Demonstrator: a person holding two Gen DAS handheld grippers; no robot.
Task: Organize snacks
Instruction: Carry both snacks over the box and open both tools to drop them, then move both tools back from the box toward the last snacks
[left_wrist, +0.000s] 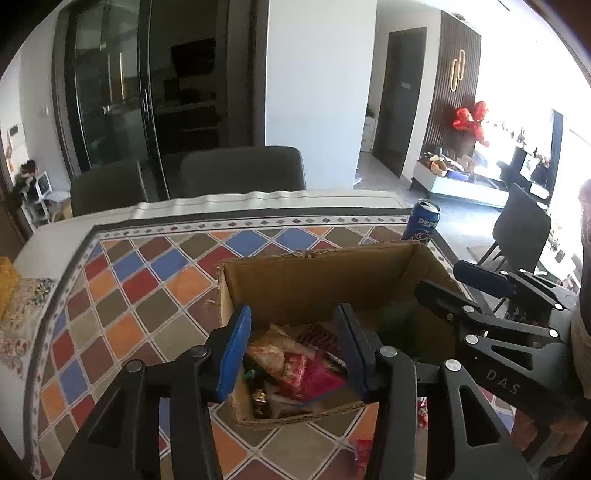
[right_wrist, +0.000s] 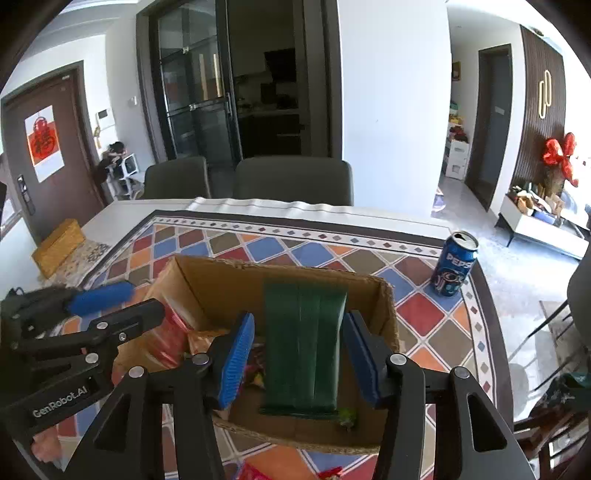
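Blue-padded fingers of the left gripper (left_wrist: 291, 354) frame the box (left_wrist: 321, 280) from above, jaws partly apart and empty, with red and orange snack packets (left_wrist: 291, 365) piled in its left half. Over the right half, the right gripper (right_wrist: 299, 358) stands about as wide; a green pack (right_wrist: 303, 347) sits between its pads without being pressed, apparently resting in the box. Both look to be at the release stage. To finish cleanly, I would keep the jaws apart and lift straight up, clear of the cardboard walls. 1 can (right_wrist: 454, 267) stands on the surface (right_wrist: 258, 247) beyond the box, and a few packets (right_wrist: 266, 470) lie near its front wall.
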